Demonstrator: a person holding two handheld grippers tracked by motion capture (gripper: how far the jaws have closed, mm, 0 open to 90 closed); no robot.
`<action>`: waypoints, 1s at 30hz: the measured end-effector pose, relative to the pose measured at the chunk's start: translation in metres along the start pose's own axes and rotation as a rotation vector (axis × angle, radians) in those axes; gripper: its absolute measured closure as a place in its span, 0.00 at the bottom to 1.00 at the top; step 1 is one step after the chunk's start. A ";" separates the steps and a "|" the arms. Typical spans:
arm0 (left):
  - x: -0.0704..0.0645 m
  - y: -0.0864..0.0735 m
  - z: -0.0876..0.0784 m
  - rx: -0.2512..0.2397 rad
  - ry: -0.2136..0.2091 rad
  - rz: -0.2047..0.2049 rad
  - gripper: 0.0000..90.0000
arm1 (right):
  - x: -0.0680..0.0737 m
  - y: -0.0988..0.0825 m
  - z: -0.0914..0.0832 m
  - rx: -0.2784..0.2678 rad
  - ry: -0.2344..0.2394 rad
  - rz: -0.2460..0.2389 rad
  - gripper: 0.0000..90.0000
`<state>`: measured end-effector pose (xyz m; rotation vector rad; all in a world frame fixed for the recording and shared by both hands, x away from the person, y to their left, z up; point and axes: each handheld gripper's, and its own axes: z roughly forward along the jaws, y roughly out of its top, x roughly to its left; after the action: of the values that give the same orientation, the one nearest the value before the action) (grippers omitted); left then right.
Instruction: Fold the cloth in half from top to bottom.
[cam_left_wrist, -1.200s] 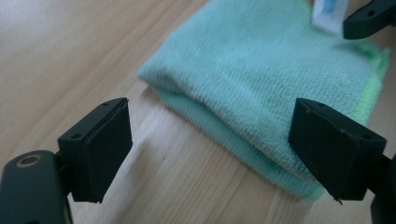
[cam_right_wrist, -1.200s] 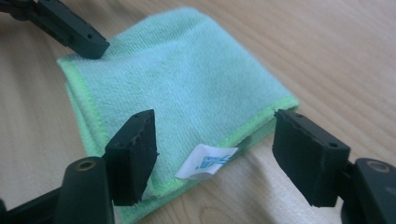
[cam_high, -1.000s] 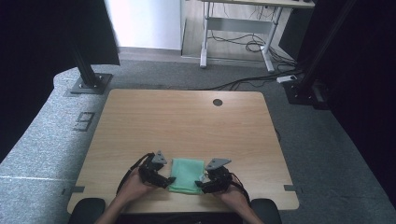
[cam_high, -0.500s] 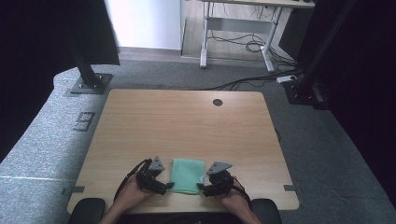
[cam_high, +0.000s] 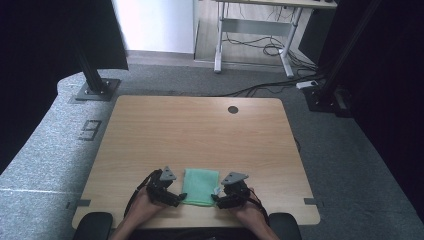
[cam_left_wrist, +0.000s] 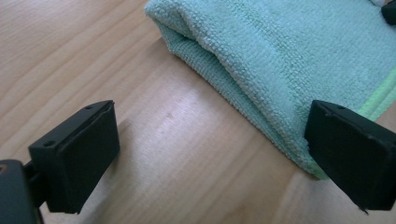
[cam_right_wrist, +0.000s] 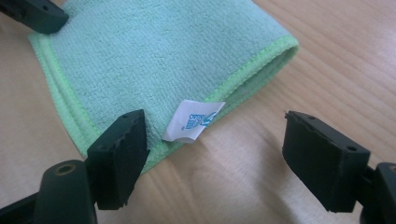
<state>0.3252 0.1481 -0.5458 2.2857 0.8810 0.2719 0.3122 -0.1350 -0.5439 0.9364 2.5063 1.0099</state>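
At the near edge of the tabletop (cam_high: 200, 125), the person's two hands come in from the bottom of the high view, each holding a gripper. The left gripper (cam_high: 176, 198) sits just beside the near left corner of a folded green cloth (cam_high: 201, 186), and the right gripper (cam_high: 218, 200) sits just beside its near right corner. Both point inward toward the cloth, each with a grey three-cornered plate on top.

In the left gripper view, the jaws of the left gripper (cam_left_wrist: 212, 154) stand spread wide and have just been opening. Bare wood lies between them; one jaw stands over the wood, and the other sits at the cloth's (cam_left_wrist: 289, 56) edge without pressing it. The cloth shows a rounded fold along this side, with a brighter green hem near the far jaw.

In the right gripper view, the jaws of the right gripper (cam_right_wrist: 215, 154) are also spread and have just been opening. One jaw stands at the cloth's (cam_right_wrist: 154, 51) hemmed corner, and the other stands over bare wood, well apart from it. A small white label (cam_right_wrist: 192, 121) with blue print sticks out from the cloth's edge between the jaws, touched by neither. A jaw of the other gripper shows at the cloth's far corner.

The cloth lies flat on the tabletop, folded to a neat rectangle, near the front edge and about midway across. Farther off, the wood is bare up to a round dark cable hole (cam_high: 232, 109) near the far edge. Beyond that lies grey carpet (cam_high: 350, 160), with black stand posts and a desk frame with cables behind.
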 end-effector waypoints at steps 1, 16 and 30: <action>0.001 0.001 0.001 -0.003 0.006 -0.007 0.03 | -0.002 0.001 0.001 0.001 -0.002 0.003 0.24; 0.014 0.013 0.015 -0.026 0.052 -0.053 0.00 | -0.035 0.013 0.018 0.002 -0.029 0.091 0.17; 0.042 0.035 0.032 -0.029 0.082 -0.088 0.00 | -0.062 0.030 0.035 -0.002 -0.083 0.110 0.17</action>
<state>0.3883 0.1405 -0.5489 2.2164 1.0097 0.3390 0.3890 -0.1414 -0.5463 1.1029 2.4082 0.9846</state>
